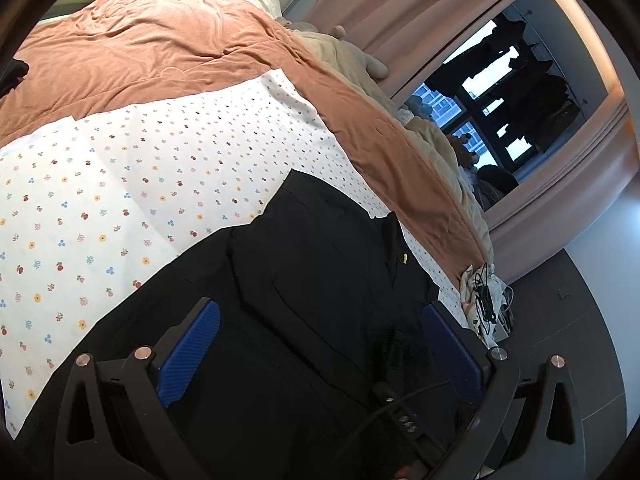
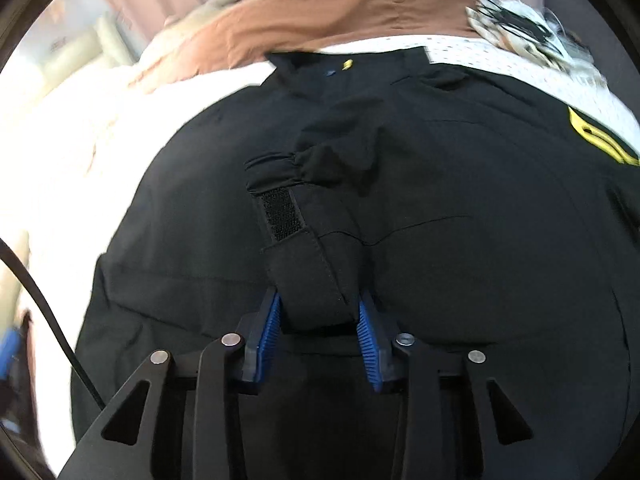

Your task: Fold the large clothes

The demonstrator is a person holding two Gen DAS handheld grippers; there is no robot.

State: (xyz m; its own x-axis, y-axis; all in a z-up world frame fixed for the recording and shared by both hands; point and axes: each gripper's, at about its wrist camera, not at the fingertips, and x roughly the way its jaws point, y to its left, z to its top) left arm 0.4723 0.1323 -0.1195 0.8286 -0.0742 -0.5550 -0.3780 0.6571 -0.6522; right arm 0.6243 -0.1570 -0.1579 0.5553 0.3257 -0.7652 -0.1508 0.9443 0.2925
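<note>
- A black jacket [image 1: 312,264] lies spread on a bed, on a white sheet [image 1: 120,184] printed with small flowers and fruit.
- Behind the sheet a rust-orange blanket [image 1: 160,44] covers the far part of the bed; beyond it sit beige bedding and a plush toy [image 1: 368,62].
- Pink curtains [image 1: 420,8] frame a window [image 1: 492,100] with dark clothes hanging in front of it.
- At the bed's corner lies a bundle of light cloth with black cables [image 1: 486,300] on it.
- In the left wrist view the jacket's long axis runs from the camera toward the far right, collar end [image 1: 394,226] away, with a small yellow mark beside it.
- The left gripper [image 1: 320,344] hovers over the jacket with its blue pads [image 1: 192,352] wide apart, released, nothing between them.
- A black cable [image 1: 400,404] crosses the bottom of that view.
- The right gripper [image 2: 320,320] is clenched on the jacket's sleeve cuff [image 2: 312,272]; both blue pads press its sides.
- The cuff rises from the pads over the jacket's body, its velcro strip [image 2: 280,216] facing the camera.
- A yellow emblem [image 2: 600,138] shows at the jacket's right edge in the right wrist view.
</note>
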